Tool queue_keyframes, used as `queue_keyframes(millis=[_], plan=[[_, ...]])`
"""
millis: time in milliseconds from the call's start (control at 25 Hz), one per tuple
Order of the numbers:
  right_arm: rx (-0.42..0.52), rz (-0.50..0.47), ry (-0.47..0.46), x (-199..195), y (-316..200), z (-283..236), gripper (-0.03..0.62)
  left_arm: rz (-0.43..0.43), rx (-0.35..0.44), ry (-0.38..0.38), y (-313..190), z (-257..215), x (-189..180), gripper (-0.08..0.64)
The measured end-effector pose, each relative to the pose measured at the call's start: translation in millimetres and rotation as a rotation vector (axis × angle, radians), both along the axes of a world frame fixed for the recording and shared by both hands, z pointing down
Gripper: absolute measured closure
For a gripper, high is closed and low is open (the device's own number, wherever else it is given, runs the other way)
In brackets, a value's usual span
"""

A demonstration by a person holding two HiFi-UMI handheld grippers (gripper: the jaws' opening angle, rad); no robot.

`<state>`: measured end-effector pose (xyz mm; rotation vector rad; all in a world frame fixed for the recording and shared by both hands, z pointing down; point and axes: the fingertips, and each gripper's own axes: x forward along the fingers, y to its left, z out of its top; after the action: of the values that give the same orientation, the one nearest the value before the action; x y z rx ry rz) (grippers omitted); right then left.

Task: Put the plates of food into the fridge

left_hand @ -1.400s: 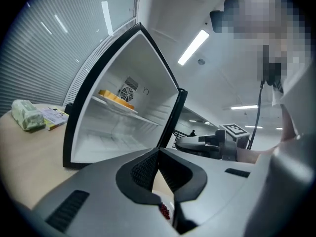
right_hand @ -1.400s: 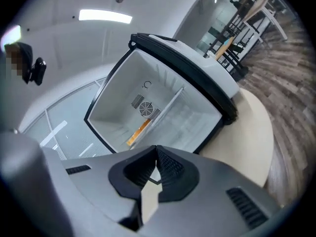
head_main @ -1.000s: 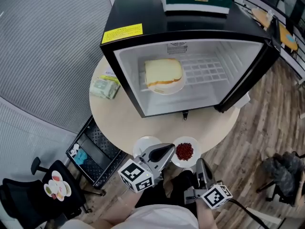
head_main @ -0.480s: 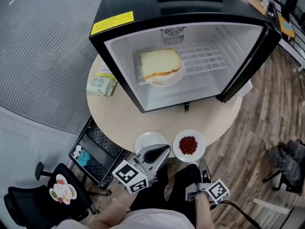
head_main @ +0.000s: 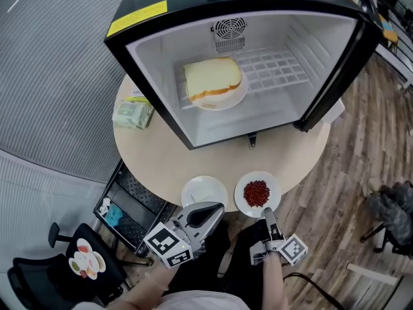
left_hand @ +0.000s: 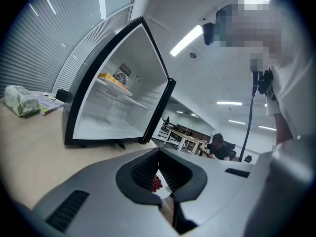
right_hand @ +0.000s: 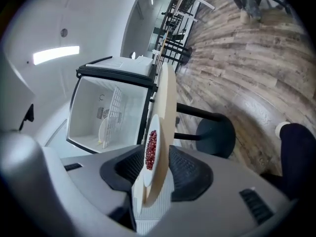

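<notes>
Now, pickup: lower centre, the right gripper (head_main: 267,215) has just been opening its jaws, which stand apart around the rim of the plate of red beans (head_main: 257,194). Left gripper (head_main: 208,212) has its jaws together, empty. Next: clamp, then lift toward the fridge (head_main: 139,63) above.

My head camera looks steeply down on the bench (head_main: 168,166) and open fridge (head_main: 245,118). Cameras on my left tongs (head_main: 216,207) and right tongs (head_main: 267,213) sit low at the bench's near edge, looking across. All see the fridge.
</notes>
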<state>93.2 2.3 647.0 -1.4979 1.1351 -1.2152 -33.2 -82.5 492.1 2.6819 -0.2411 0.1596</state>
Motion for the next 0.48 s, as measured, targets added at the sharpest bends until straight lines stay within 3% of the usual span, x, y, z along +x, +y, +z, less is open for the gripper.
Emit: queue_keyframes(millis=[200,240,320,480], plan=[[0.008,0.026,-0.033,2.3,-5.2,6.2,0.444,0.007,0.0,0.0,7.0,2.2,1.2,0.555],[0.006,0.025,-0.031,2.0,-6.2,5.7,0.503,0.006,-0.002,0.001,7.7,2.6,1.7,0.555],[0.003,0.023,-0.025,2.5,-7.8,3.9,0.563,0.001,-0.005,0.003,7.3,2.6,2.3,0.555],[-0.008,0.031,-0.071,3.8,-7.0,4.8,0.574,-0.014,-0.001,0.007,5.8,0.9,2.5,0.555]])
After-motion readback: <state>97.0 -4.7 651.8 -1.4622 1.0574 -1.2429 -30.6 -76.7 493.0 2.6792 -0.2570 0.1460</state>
